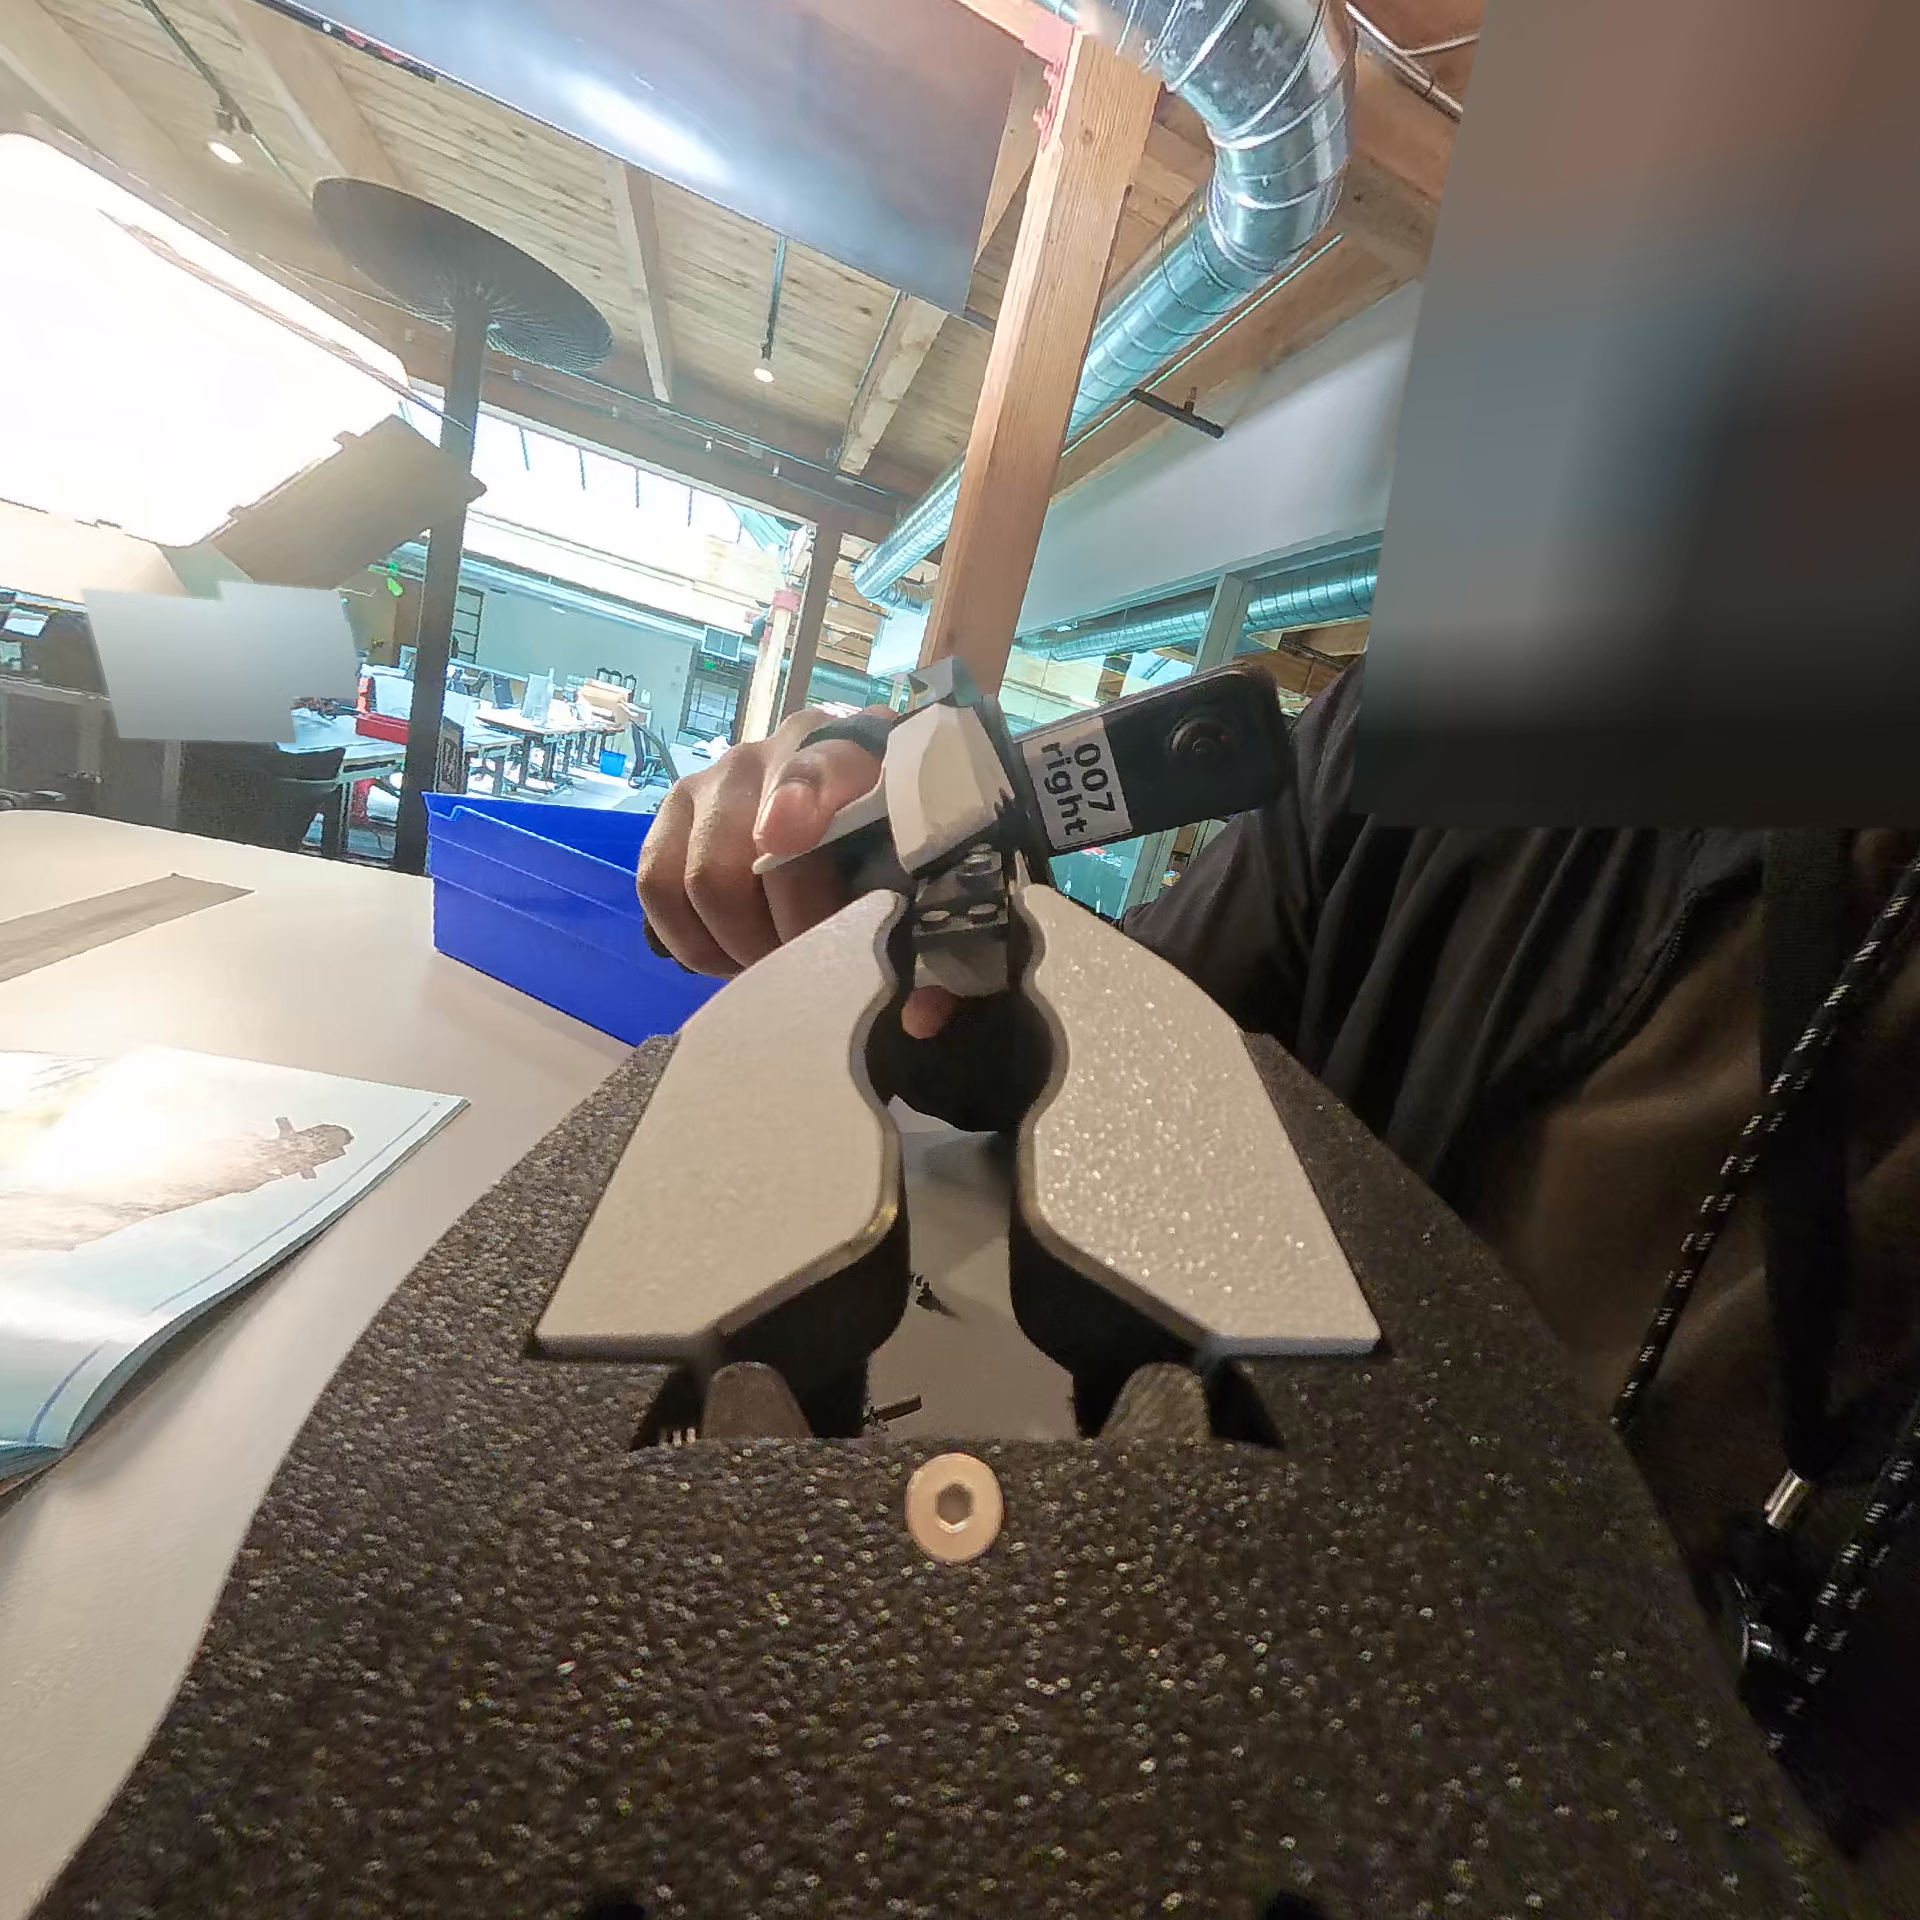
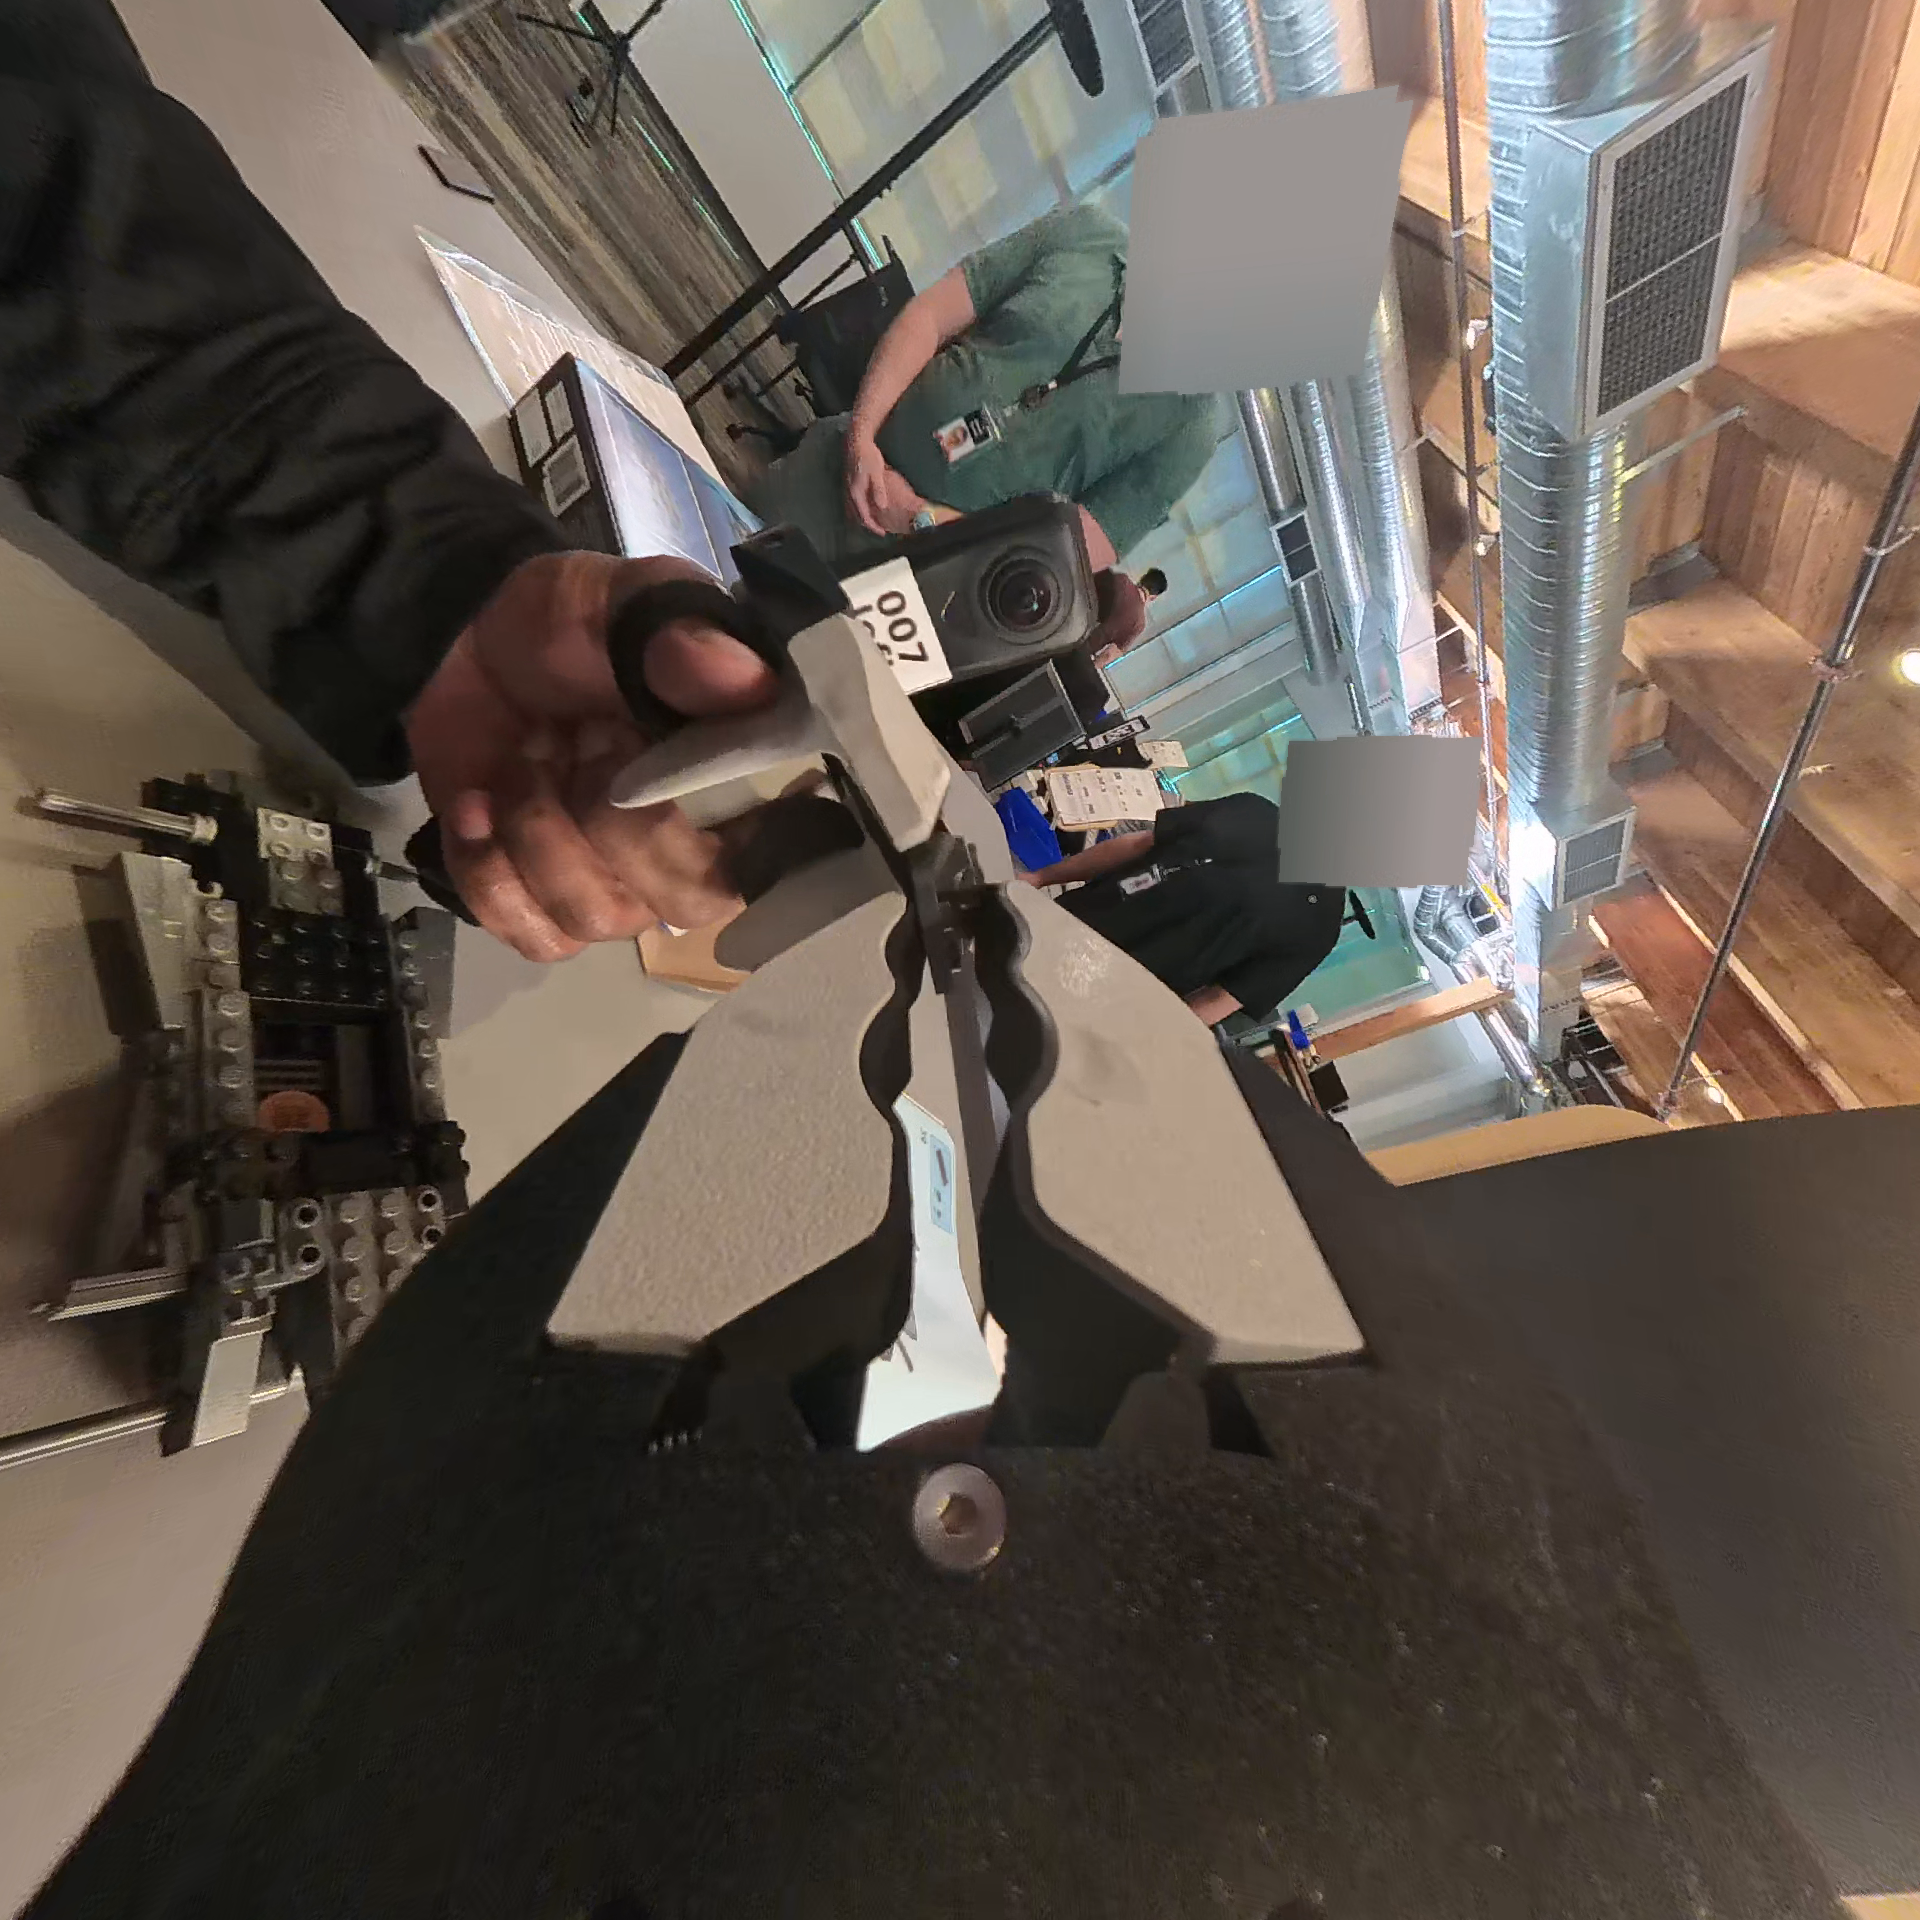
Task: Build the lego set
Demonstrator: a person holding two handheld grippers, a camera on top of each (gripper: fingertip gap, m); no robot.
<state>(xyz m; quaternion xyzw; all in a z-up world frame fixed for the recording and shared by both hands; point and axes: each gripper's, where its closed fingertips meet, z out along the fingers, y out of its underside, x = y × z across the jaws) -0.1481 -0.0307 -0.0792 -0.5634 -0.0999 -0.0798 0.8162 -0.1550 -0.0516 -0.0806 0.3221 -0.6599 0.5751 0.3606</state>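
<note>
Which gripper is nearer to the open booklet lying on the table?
Left. The left gripper sits just beside the booklet; the right gripper is raised farther off, meeting it tip to tip on a small grey brick.

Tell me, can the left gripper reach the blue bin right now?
Probably not yet: the left gripper is shut on a grey studded brick shared with the right gripper; the blue bin sits off to its left.
</note>
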